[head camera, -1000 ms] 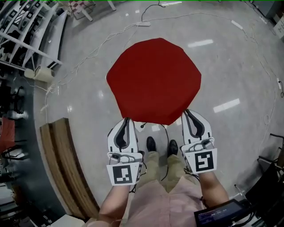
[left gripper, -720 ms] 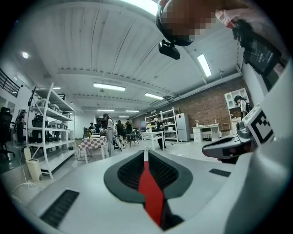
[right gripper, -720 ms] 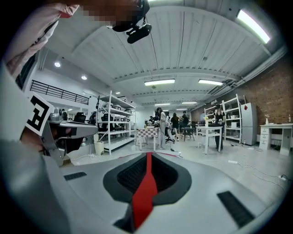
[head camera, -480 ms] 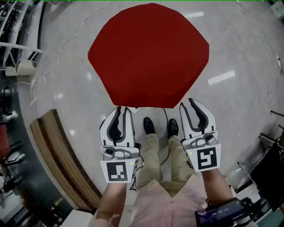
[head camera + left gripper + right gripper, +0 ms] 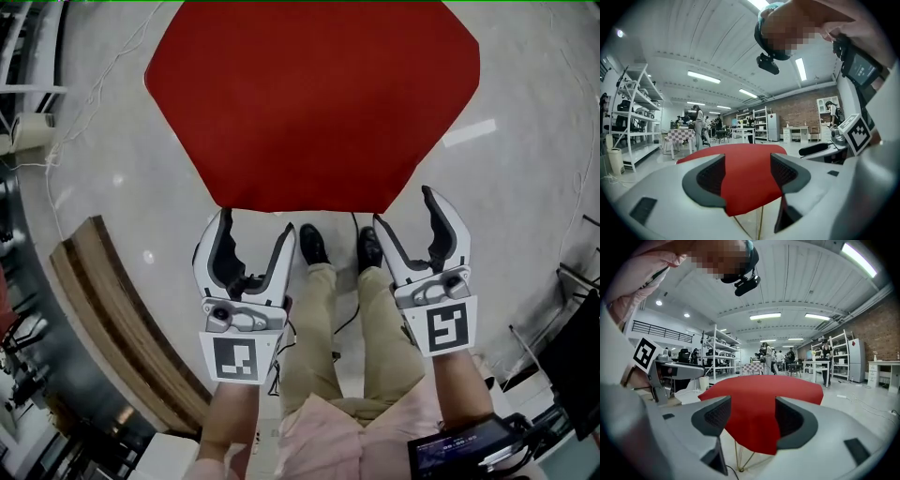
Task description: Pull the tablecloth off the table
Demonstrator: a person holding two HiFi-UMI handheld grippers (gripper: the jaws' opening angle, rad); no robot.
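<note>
A red tablecloth covers a small table and hangs over its edges; it fills the top of the head view. My left gripper sits at the cloth's near edge on the left, my right gripper at the near edge on the right. Both have just been opening and stand open. In the left gripper view the cloth shows through the gap of the left gripper, and no pad presses on it. The right gripper likewise frames the cloth's hanging edge.
A long wooden bench lies on the floor at the left, with shelving beyond it. The person's shoes stand just before the table. Thin metal table legs show under the cloth. Cables cross the floor. People and tables stand far behind.
Both grippers were shut and now stand open. They have sunk lower at the cloth's near edge, and the cloth looms larger in the head view.
</note>
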